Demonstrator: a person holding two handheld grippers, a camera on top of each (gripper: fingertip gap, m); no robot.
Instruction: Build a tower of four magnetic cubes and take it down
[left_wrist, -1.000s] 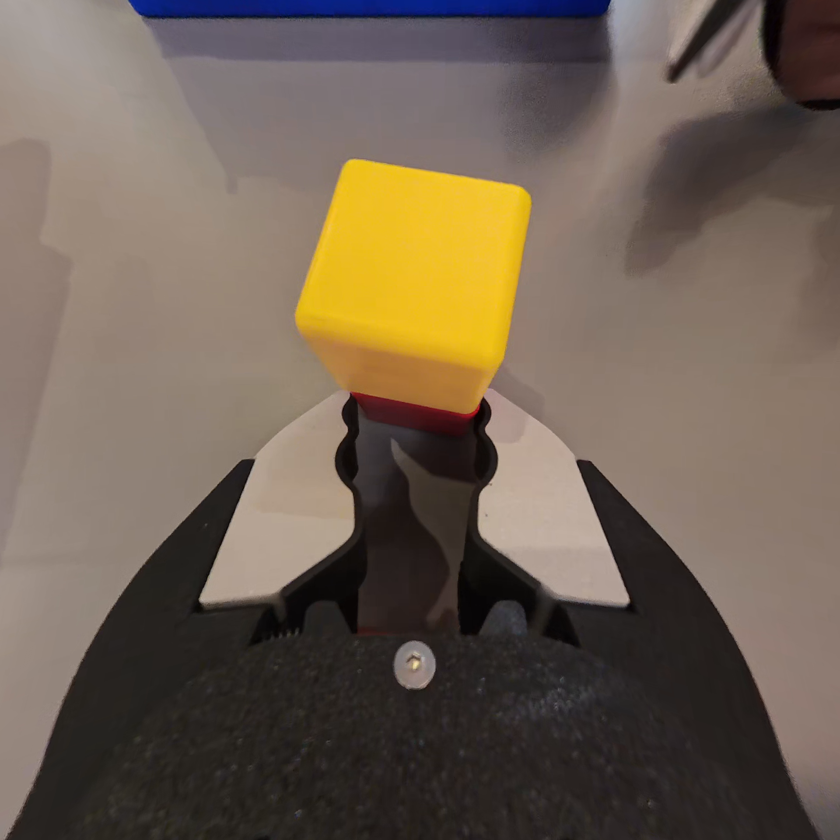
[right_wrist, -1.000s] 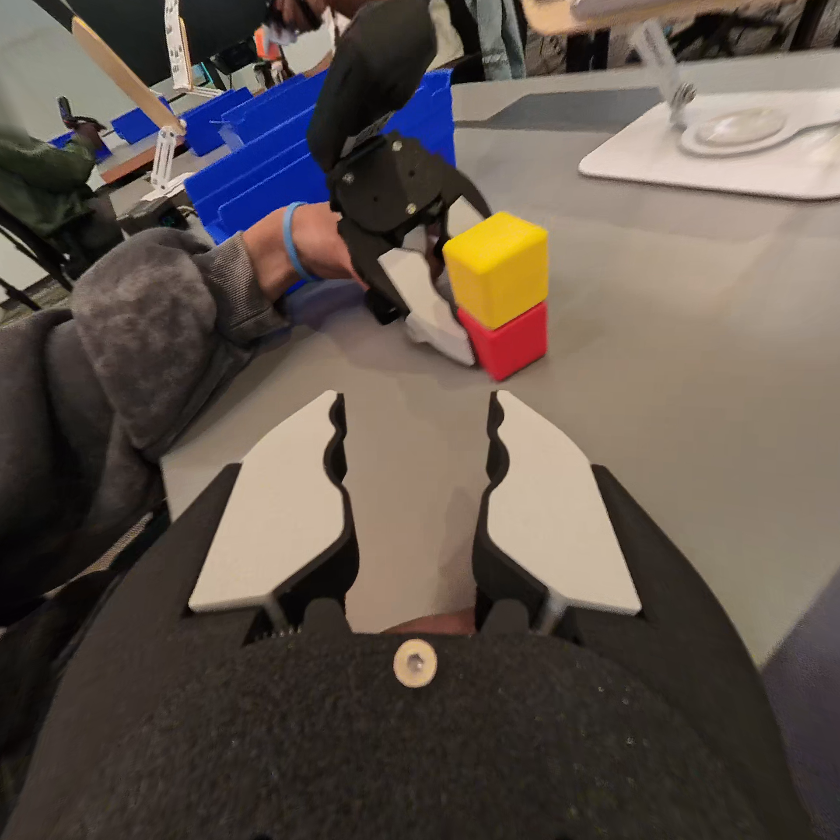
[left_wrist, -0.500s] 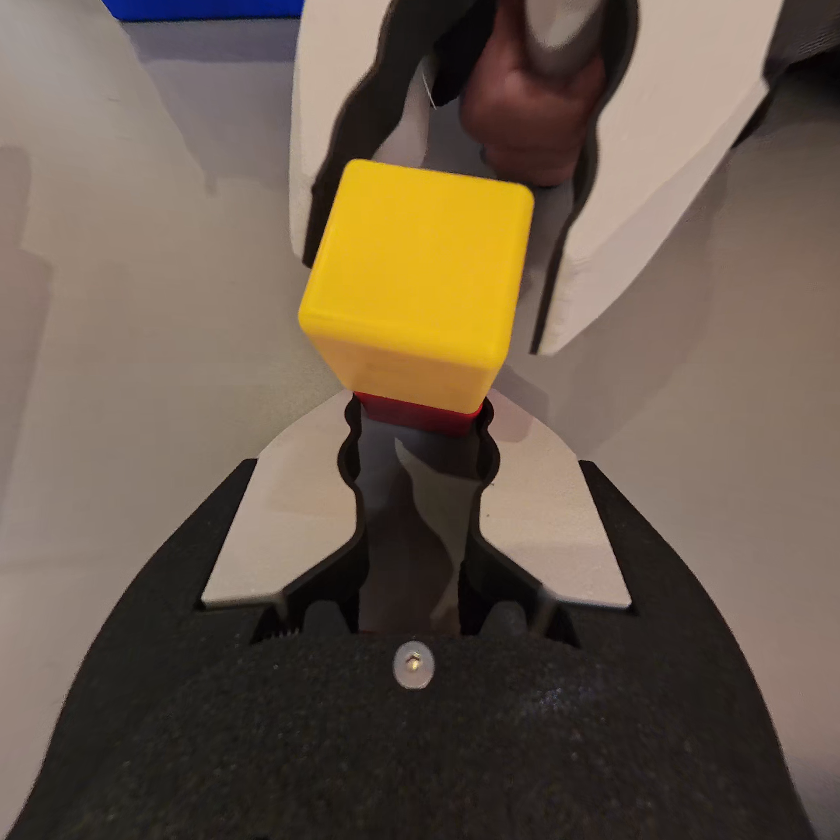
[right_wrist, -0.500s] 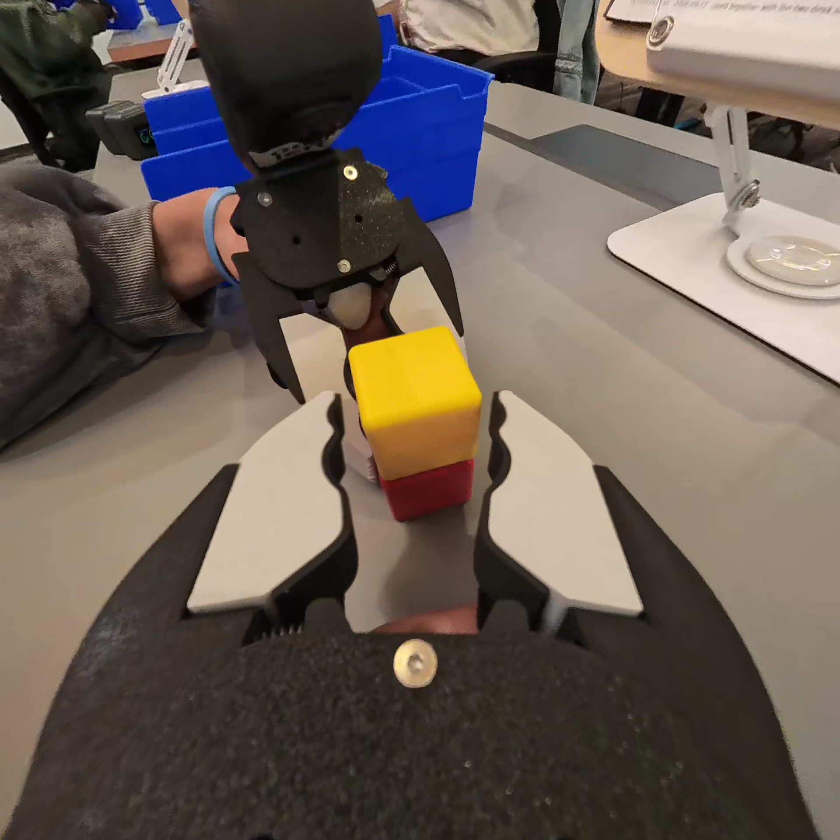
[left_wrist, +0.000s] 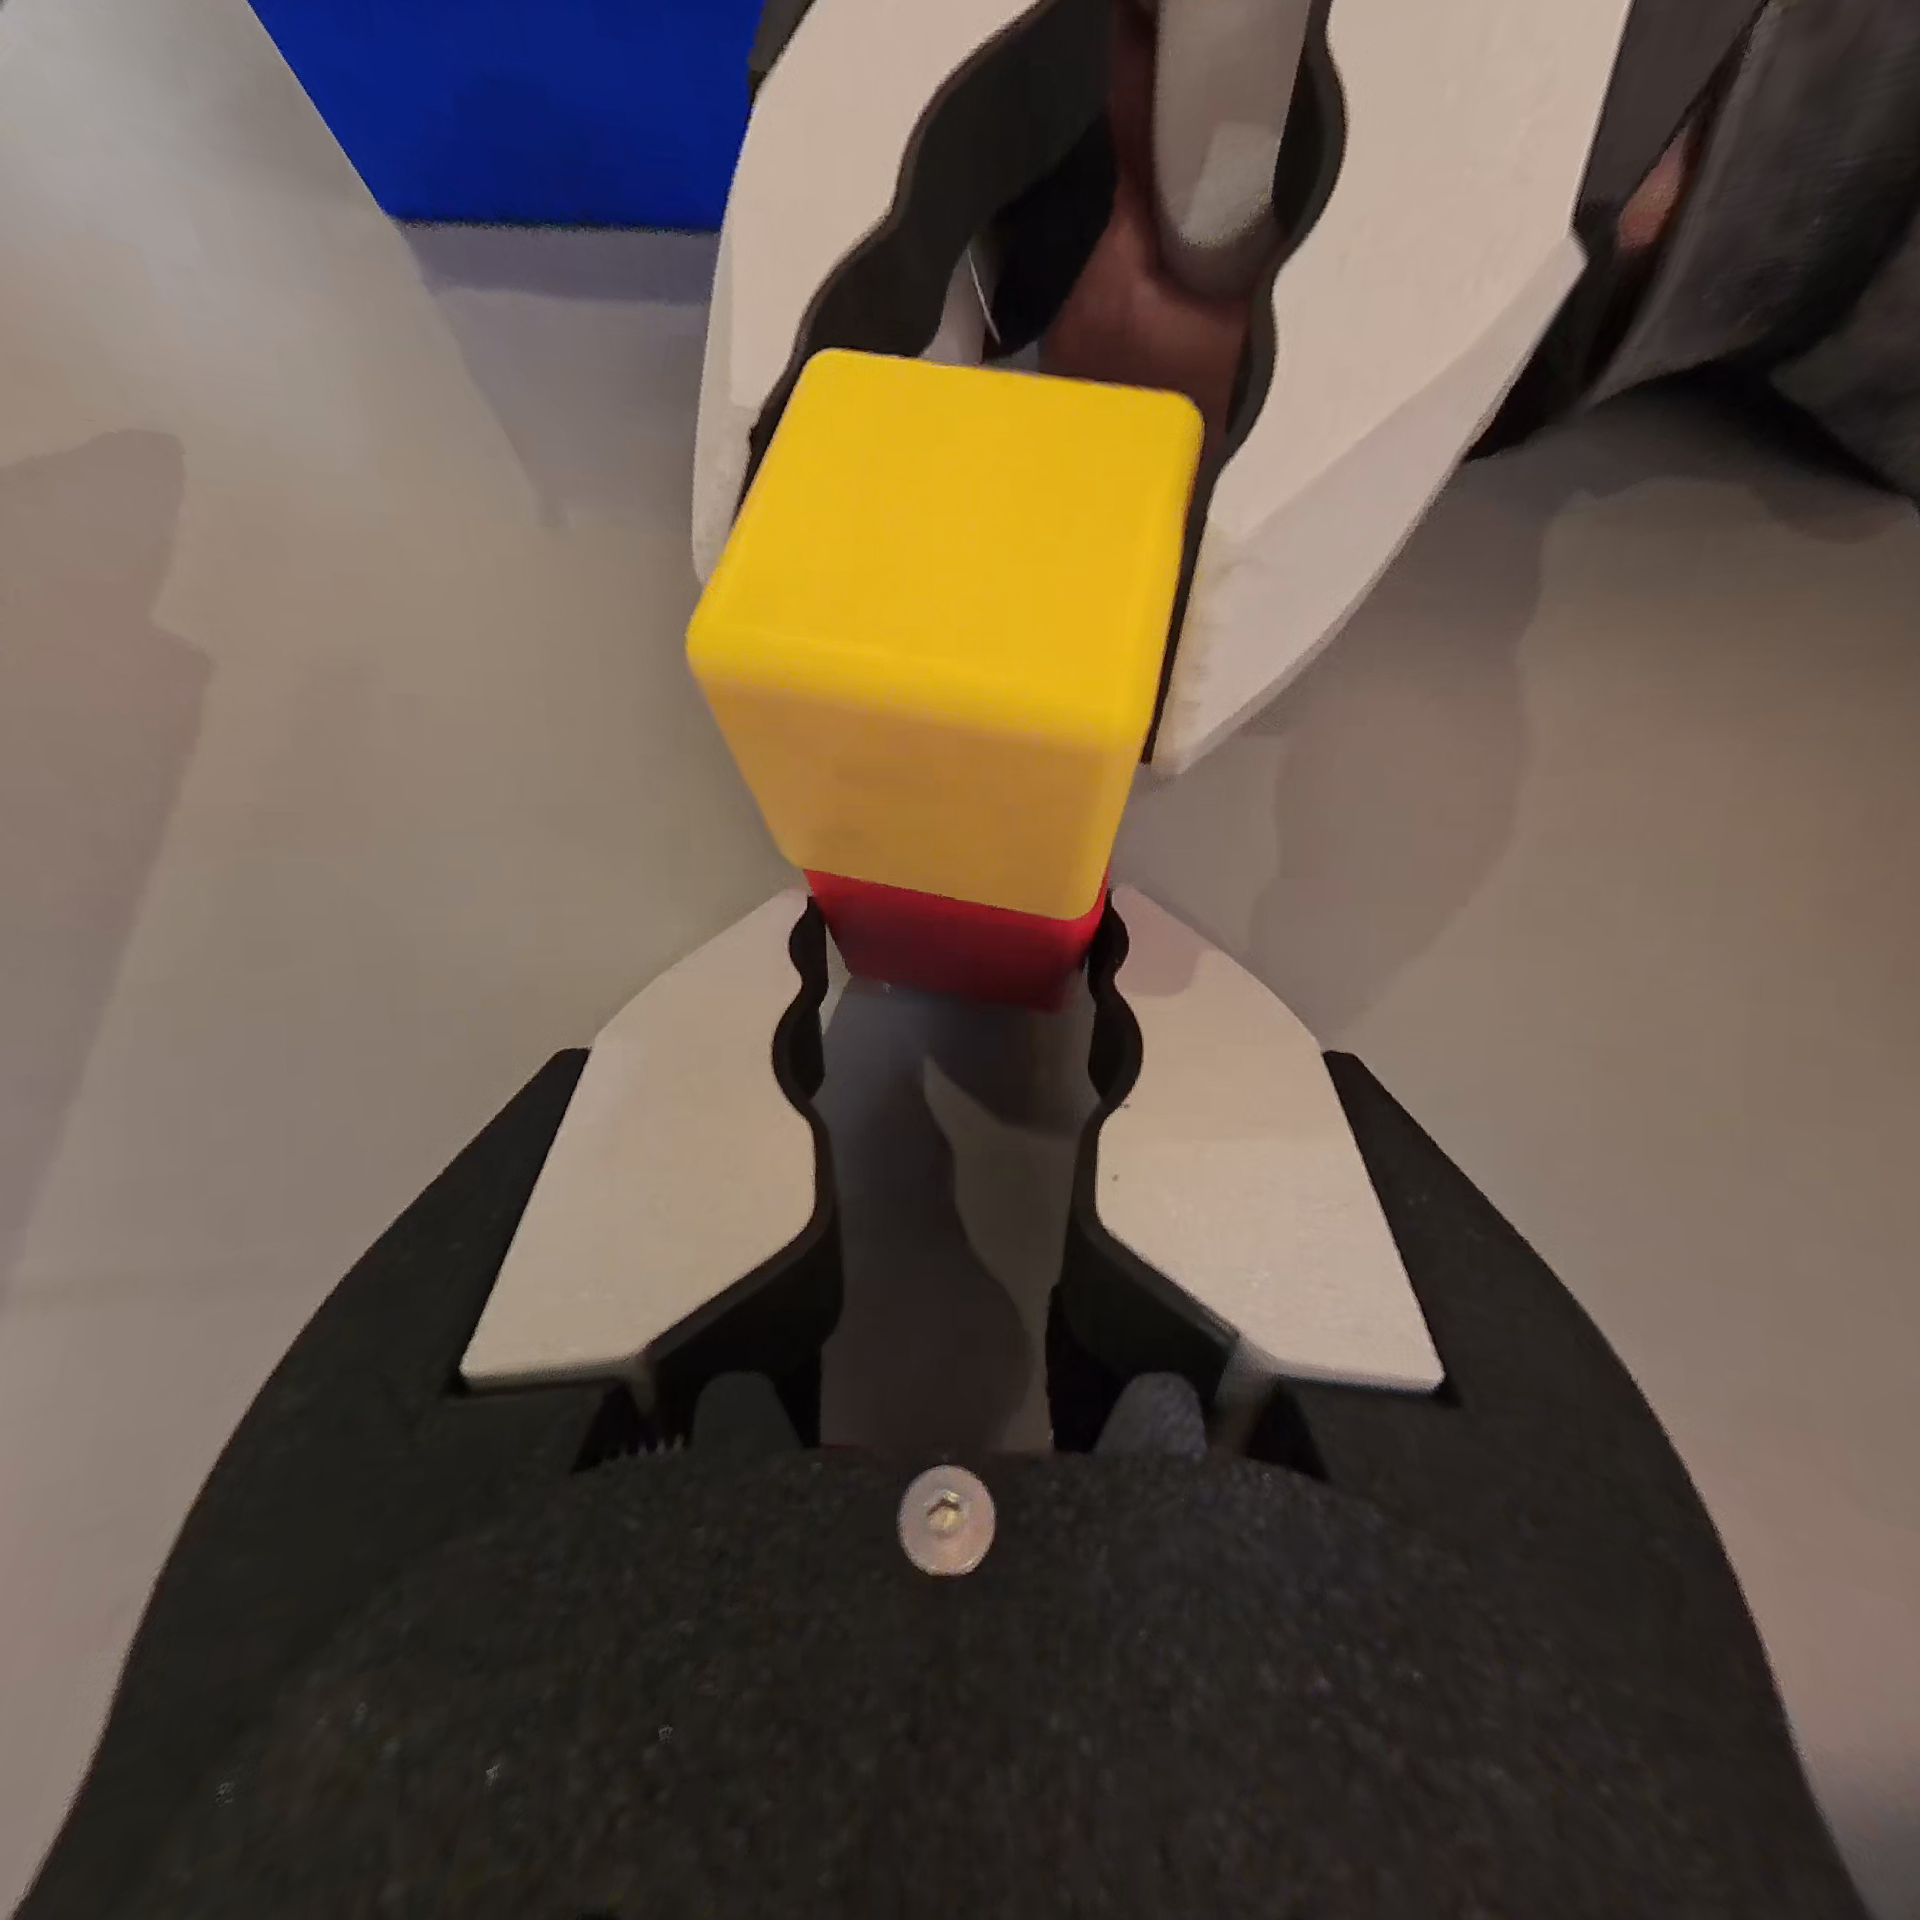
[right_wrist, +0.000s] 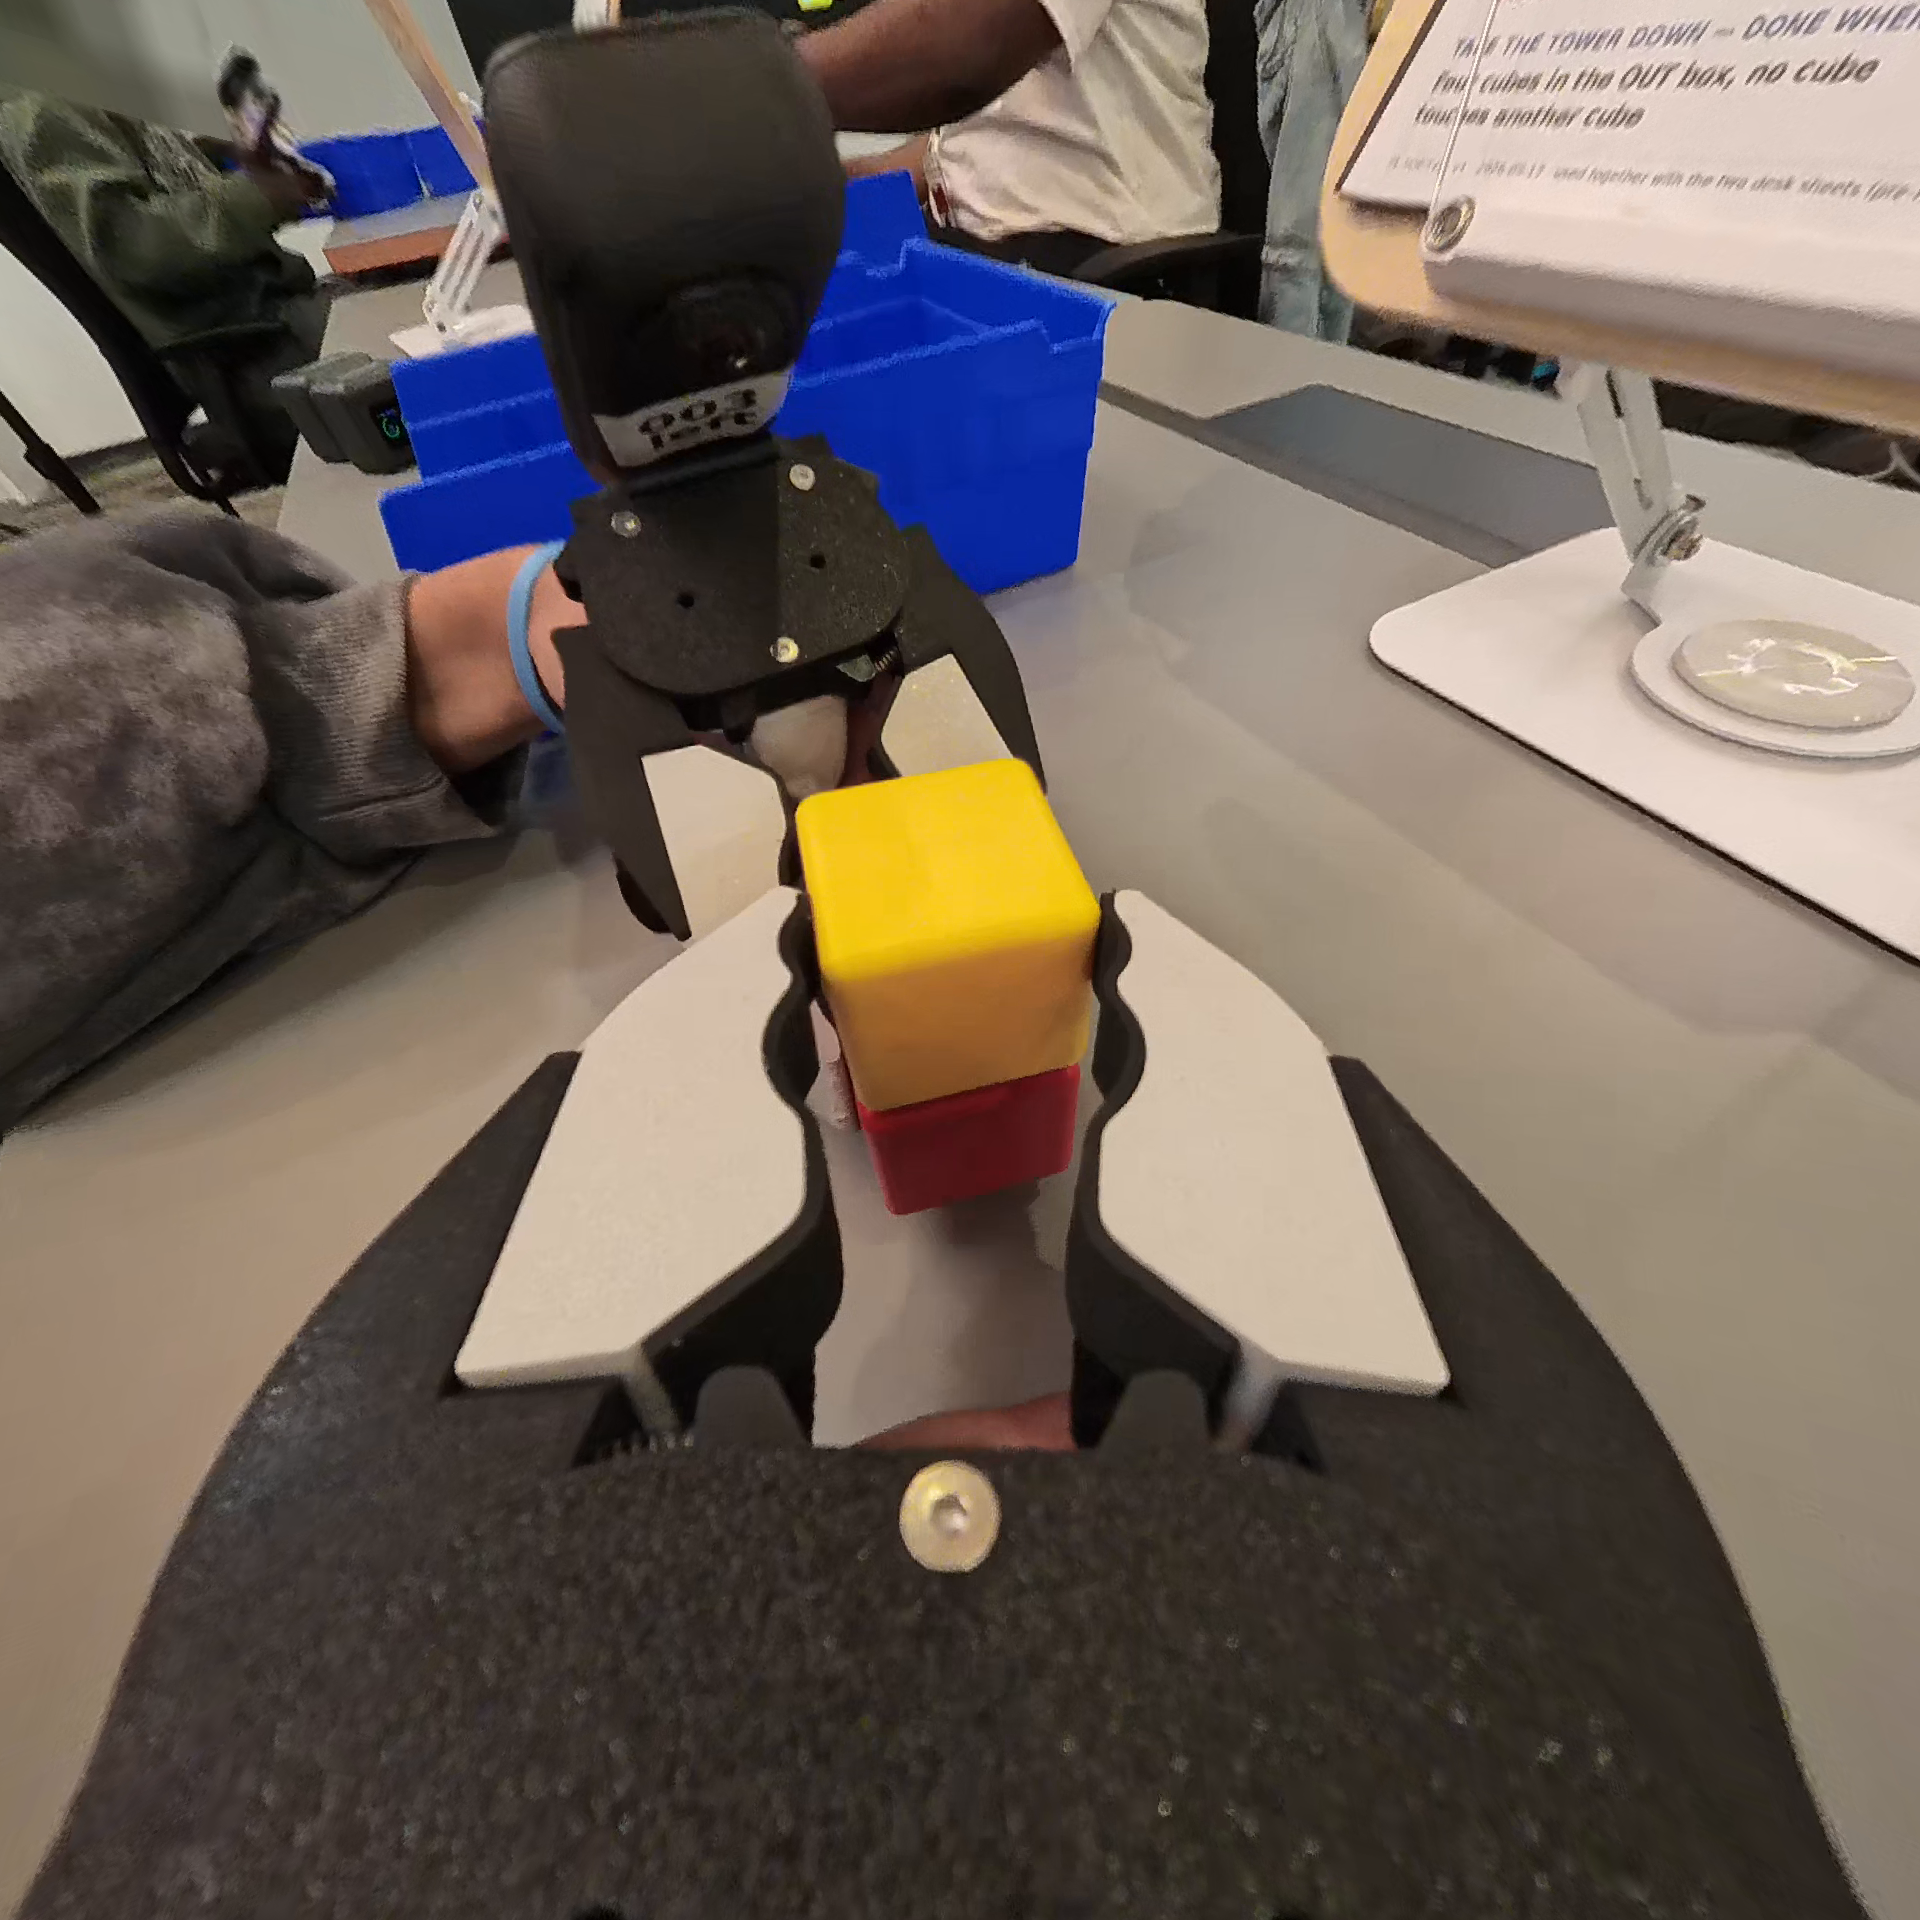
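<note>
step: taking tower down | left gripper (left_wrist: 956, 935) jaws clamped on red cube (right_wrist: 966, 1138) on counter (right_wrist: 1299, 831) | right gripper (right_wrist: 945, 966) jaws around yellow cube (right_wrist: 940, 914), seemingly gripping | next: lift yellow off against magnet pull

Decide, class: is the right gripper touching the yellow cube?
Touching. The right wrist view shows the right gripper with both fingertips pressed against the sides of the yellow cube, no gap showing on either side.
</note>
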